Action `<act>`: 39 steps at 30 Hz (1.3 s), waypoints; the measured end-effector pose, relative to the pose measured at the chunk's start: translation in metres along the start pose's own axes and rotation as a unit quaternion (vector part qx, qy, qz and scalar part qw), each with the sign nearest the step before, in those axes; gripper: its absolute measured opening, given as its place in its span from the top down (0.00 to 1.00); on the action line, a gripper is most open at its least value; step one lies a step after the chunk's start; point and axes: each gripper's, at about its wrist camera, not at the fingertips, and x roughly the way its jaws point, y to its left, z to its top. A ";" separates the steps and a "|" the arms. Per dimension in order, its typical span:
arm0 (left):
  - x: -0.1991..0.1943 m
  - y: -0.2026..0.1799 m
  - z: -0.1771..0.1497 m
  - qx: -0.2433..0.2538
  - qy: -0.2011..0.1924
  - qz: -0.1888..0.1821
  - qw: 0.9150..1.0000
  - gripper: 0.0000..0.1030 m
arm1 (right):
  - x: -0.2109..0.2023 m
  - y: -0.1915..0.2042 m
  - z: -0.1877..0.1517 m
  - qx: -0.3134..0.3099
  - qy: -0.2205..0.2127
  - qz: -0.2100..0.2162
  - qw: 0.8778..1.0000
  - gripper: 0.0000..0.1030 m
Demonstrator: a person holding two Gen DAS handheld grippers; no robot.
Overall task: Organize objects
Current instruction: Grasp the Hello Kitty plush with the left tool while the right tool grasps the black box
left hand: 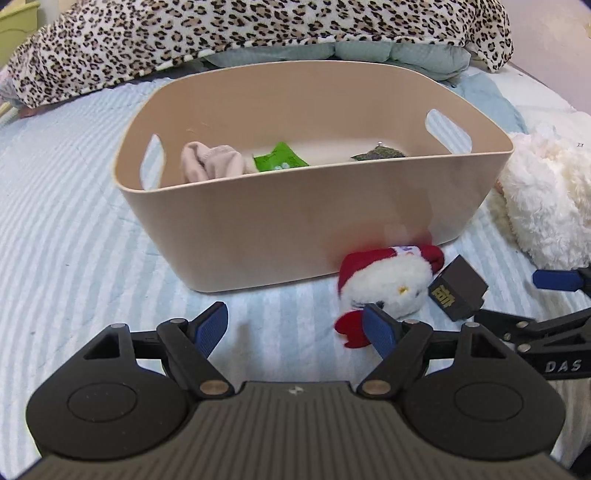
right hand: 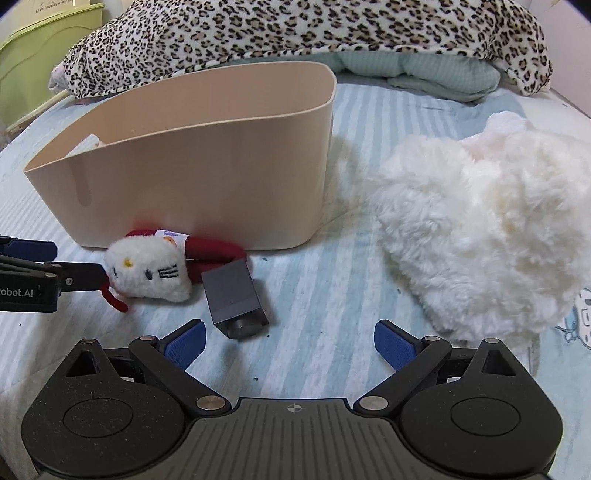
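Observation:
A beige plastic bin [left hand: 295, 218] stands on the striped bed and also shows in the right wrist view [right hand: 192, 177]. Inside it lie a pink sock [left hand: 210, 162], a green packet [left hand: 279, 158] and a dark packet [left hand: 378, 152]. A small white-and-red cat plush [left hand: 384, 284] lies in front of the bin [right hand: 147, 273], with a dark grey box [left hand: 458, 290] beside it [right hand: 234, 299]. My left gripper [left hand: 295, 325] is open, its right finger just touching the plush. My right gripper [right hand: 290, 341] is open and empty, just behind the box.
A large fluffy white plush [right hand: 480, 236] lies to the right of the bin [left hand: 546, 199]. A leopard-print blanket [left hand: 240, 33] and teal bedding [right hand: 424, 70] lie behind. A green crate [right hand: 33, 48] stands at the far left.

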 end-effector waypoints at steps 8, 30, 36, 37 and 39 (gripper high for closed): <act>-0.004 -0.014 0.013 -0.018 -0.013 -0.034 0.999 0.21 | 0.007 0.002 0.003 -0.003 0.002 0.004 1.000 0.04; 0.043 -0.033 0.013 -0.009 0.008 -0.043 0.999 0.39 | 0.025 0.010 0.012 -0.025 -0.015 0.001 1.000 0.15; 0.035 -0.031 0.009 -0.002 0.000 -0.025 1.000 0.43 | 0.030 0.014 0.015 -0.039 -0.012 0.012 0.999 0.45; 0.034 -0.030 0.008 -0.005 0.001 -0.025 1.000 0.43 | 0.029 0.015 0.015 -0.042 -0.014 0.014 0.999 0.52; 0.031 -0.027 0.007 -0.010 0.001 -0.022 1.000 0.43 | 0.028 0.017 0.016 -0.046 -0.013 0.024 0.999 0.72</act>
